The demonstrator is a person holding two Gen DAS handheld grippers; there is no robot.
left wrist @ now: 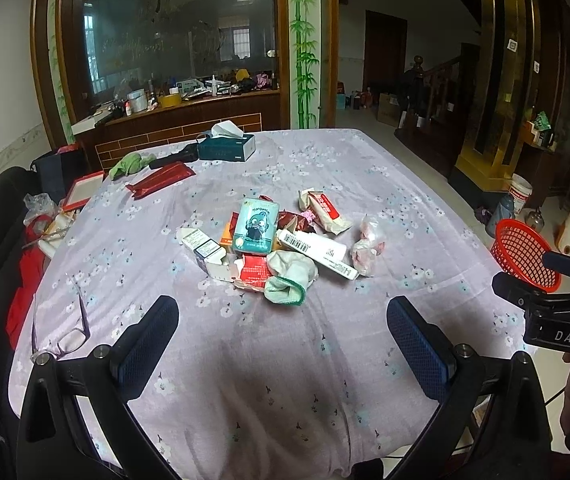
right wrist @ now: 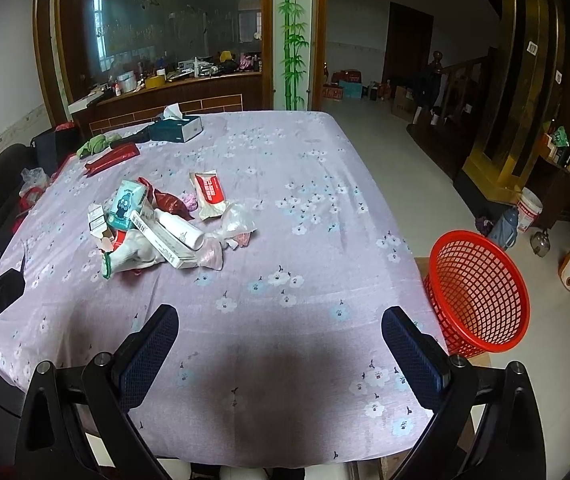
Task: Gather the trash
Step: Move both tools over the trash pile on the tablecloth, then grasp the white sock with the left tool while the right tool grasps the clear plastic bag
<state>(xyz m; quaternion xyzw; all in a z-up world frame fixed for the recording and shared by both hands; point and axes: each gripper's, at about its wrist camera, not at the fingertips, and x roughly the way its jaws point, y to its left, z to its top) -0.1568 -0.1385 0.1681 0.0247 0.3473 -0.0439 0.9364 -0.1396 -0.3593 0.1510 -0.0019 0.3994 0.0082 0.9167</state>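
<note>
Both tools, left tool (left wrist: pixel 283 342) and right tool (right wrist: pixel 279 344), gape empty over worktop (right wrist: pixel 285 184), trash pile (left wrist: pixel 281 244) ahead, red basket (right wrist: pixel 479 292) beside.

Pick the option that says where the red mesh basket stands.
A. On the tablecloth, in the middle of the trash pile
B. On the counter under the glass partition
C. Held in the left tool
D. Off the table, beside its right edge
D: the red mesh basket stands past the right edge of the table, apart from the trash pile, and no tool holds it.
</note>
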